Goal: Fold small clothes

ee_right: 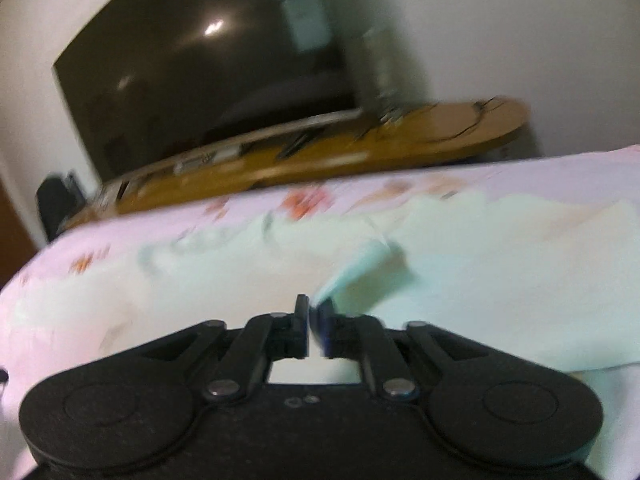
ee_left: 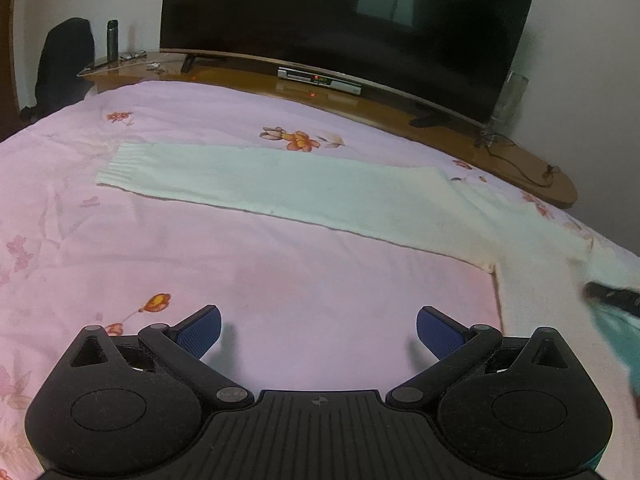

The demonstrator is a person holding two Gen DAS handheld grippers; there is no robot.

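A white knit sweater (ee_left: 532, 280) lies on the pink floral bed sheet (ee_left: 200, 248). One long sleeve (ee_left: 256, 178) stretches flat to the left, ribbed cuff at its end. My left gripper (ee_left: 318, 330) is open and empty, low over bare sheet in front of the sleeve. In the blurred right wrist view my right gripper (ee_right: 314, 312) is shut on a fold of the sweater (ee_right: 360, 264) and lifts it off the rest of the garment (ee_right: 500, 280). The right gripper shows as a dark blur at the left wrist view's right edge (ee_left: 612, 296).
A large black TV (ee_left: 348, 20) stands on a wooden shelf (ee_left: 400, 112) along the bed's far edge, with a set-top box (ee_left: 320, 79), a dark bottle (ee_left: 112, 40), glasses and cables. A dark chair (ee_left: 64, 64) sits at far left.
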